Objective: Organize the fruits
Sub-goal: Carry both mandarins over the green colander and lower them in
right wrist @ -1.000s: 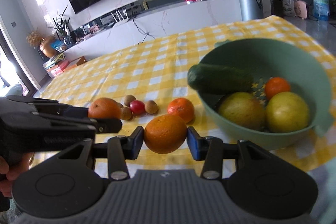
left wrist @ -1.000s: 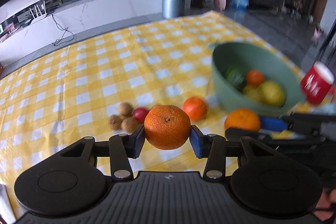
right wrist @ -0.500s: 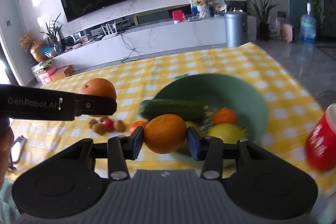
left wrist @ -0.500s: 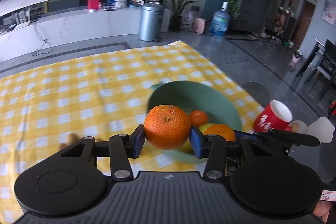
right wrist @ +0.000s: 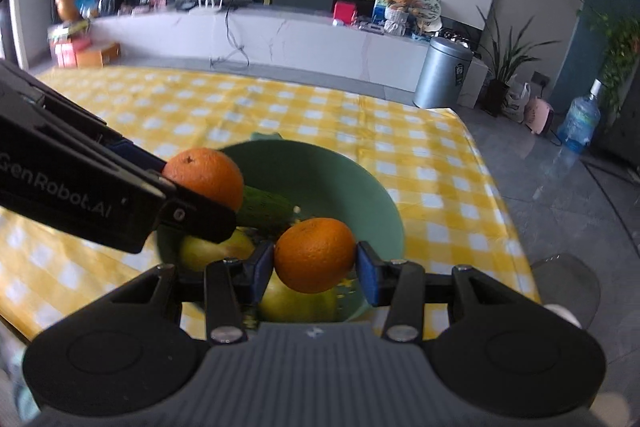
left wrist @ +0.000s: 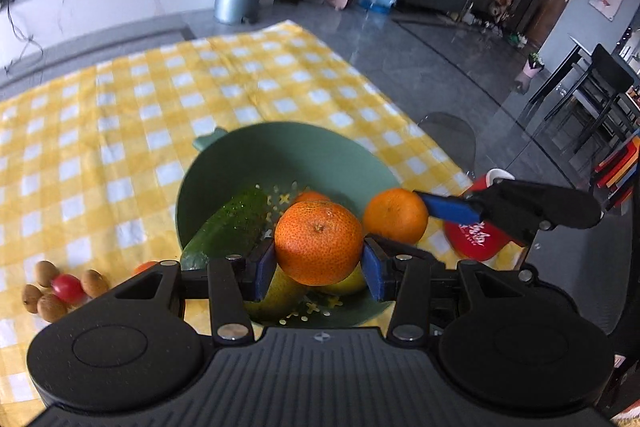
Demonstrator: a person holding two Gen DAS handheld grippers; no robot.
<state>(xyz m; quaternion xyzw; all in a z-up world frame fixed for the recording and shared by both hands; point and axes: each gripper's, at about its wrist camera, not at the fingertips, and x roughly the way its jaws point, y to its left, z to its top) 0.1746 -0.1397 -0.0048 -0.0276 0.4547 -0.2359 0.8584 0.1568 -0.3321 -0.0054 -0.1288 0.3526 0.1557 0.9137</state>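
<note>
Green bowl: a round sage-green plastic colander bowl (left wrist: 280, 155) stands on the yellow-and-white checked tablecloth (left wrist: 140, 99), near the cloth's right edge in the left wrist view.
Bowl contents: a dark green cucumber (left wrist: 228, 227) leans against the inner wall; a small orange fruit (left wrist: 310, 195) lies behind it, and pale yellow-green round fruits (right wrist: 296, 303) lie at the bottom.
Left gripper: the black left gripper (left wrist: 319, 259) with blue pads is clenched on a pitted, deep-orange mandarin (left wrist: 319, 242), both pads pressed to its sides, above the bowl's near half.
Right gripper: the black right gripper (right wrist: 315, 269) grips a smoother round orange (right wrist: 315, 254) between its blue pads, over the bowl's near rim.
Cross views: from the left wrist camera the right gripper (left wrist: 416, 211) comes in from the right with its orange (left wrist: 395, 215) over the bowl's right rim; from the right wrist camera the left gripper (right wrist: 188, 175) comes in from the left with the mandarin (right wrist: 204, 177) above the cucumber (right wrist: 264, 207).
Loose fruit: four small brown round fruits (left wrist: 94, 283) and a small red round fruit (left wrist: 66, 287) lie clustered on the cloth to the left of the bowl, and part of another orange fruit (left wrist: 144, 265) shows at the bowl's left side behind the gripper body.
Red mug: a red mug with white lettering (left wrist: 478, 237) stands at the cloth's right edge, just beside the bowl, partly hidden by the right gripper.
</note>
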